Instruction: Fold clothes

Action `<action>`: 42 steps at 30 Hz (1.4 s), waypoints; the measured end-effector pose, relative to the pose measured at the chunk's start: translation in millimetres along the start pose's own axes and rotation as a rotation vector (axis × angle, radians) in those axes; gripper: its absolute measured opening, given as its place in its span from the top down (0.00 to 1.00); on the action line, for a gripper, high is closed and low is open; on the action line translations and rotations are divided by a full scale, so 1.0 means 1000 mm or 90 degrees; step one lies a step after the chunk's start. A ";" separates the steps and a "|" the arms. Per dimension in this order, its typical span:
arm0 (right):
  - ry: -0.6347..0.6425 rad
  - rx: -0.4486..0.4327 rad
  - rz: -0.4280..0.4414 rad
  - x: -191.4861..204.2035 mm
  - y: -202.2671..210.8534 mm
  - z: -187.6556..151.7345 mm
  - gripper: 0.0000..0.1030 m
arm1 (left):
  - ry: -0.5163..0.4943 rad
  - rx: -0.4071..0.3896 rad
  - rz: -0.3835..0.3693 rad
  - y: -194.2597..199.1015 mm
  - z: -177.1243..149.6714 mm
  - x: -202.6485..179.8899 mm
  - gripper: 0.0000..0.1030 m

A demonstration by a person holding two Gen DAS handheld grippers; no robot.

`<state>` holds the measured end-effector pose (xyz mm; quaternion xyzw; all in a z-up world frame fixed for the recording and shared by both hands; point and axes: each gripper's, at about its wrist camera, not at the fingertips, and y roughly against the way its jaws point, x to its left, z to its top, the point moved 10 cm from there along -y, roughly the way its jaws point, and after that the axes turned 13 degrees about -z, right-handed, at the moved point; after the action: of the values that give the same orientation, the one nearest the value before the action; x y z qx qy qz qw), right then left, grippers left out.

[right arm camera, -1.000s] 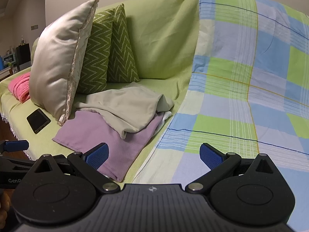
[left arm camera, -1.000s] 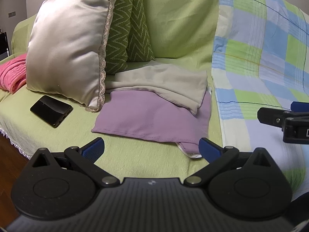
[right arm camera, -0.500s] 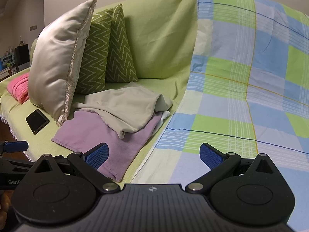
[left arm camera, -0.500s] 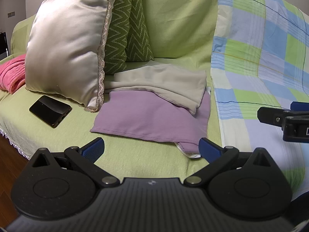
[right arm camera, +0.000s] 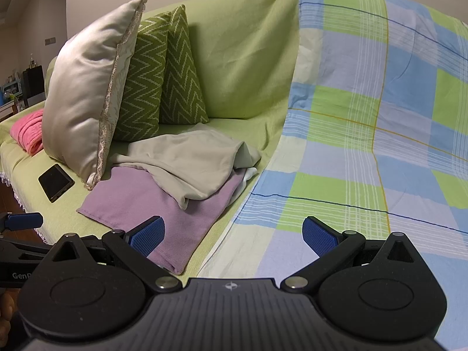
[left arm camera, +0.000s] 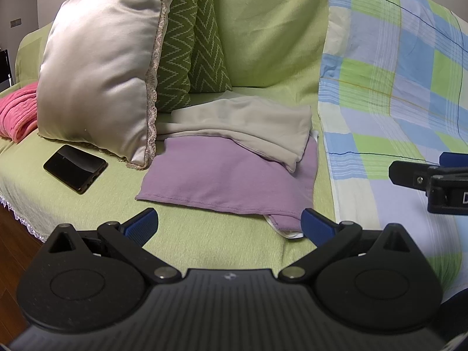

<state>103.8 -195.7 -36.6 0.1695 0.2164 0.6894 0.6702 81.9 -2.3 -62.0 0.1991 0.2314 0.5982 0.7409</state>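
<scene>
A folded purple garment (left arm camera: 228,175) (right arm camera: 152,199) lies on the green sofa seat, with a beige garment (left arm camera: 248,122) (right arm camera: 187,161) draped over its back part. A white edge (left arm camera: 288,232) peeks out under the purple one. My left gripper (left arm camera: 229,225) hovers open just in front of the purple garment's near hem, holding nothing. My right gripper (right arm camera: 232,235) is open too, over the near edge of the checked sheet (right arm camera: 365,134), to the right of the pile. The right gripper also shows at the right edge of the left wrist view.
A silver cushion (left arm camera: 99,73) and two green zigzag cushions (left arm camera: 190,46) lean against the sofa back (left arm camera: 269,29). A black phone (left arm camera: 75,168) lies by the silver cushion, a pink towel (left arm camera: 17,114) at far left. The seat's lace-trimmed front edge (left arm camera: 23,222) drops to a wooden floor.
Both views have shifted slightly; the pile sits a touch further left in the right wrist view. Both grippers stay open and nothing on the sofa has moved.
</scene>
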 end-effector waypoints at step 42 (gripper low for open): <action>0.014 0.017 0.003 0.001 -0.004 -0.002 0.00 | 0.020 0.012 -0.046 -0.005 0.002 -0.007 0.01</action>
<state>106.0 -194.7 -40.7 0.1717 0.2326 0.6900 0.6635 86.0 -10.2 -62.8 0.1880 0.2556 0.5720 0.7564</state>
